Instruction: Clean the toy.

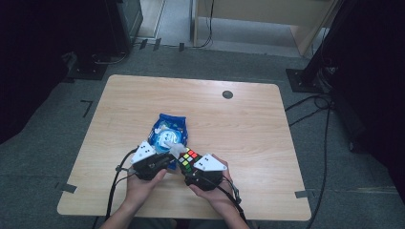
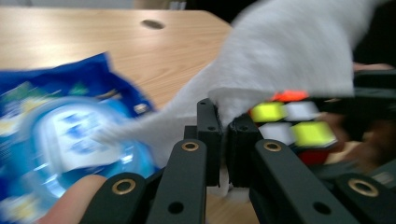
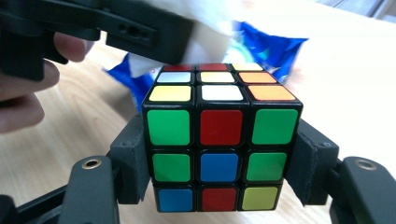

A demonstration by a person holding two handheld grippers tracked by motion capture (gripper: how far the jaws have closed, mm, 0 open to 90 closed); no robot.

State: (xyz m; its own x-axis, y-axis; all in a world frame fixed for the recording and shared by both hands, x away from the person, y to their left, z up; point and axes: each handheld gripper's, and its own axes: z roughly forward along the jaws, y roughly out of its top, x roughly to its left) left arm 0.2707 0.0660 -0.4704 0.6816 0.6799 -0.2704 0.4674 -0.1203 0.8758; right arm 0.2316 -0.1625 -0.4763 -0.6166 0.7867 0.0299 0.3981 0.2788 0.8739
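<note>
Nearest, the right gripper [image 3: 219, 186] has its black fingers [image 3: 133, 163] clamped on the side faces of a black-framed multicoloured puzzle cube [image 3: 220, 140], held just above the pale wooden surface [image 1: 248, 119]. Beside it, the left gripper [image 2: 223, 135] has its fingers [image 2: 208, 130] pinched together on a white tissue wipe [image 2: 285, 60], which drapes against the cube's top. Just beyond lies a blue plastic wipes packet [image 1: 168, 131], the wipe trailing to it.
</note>
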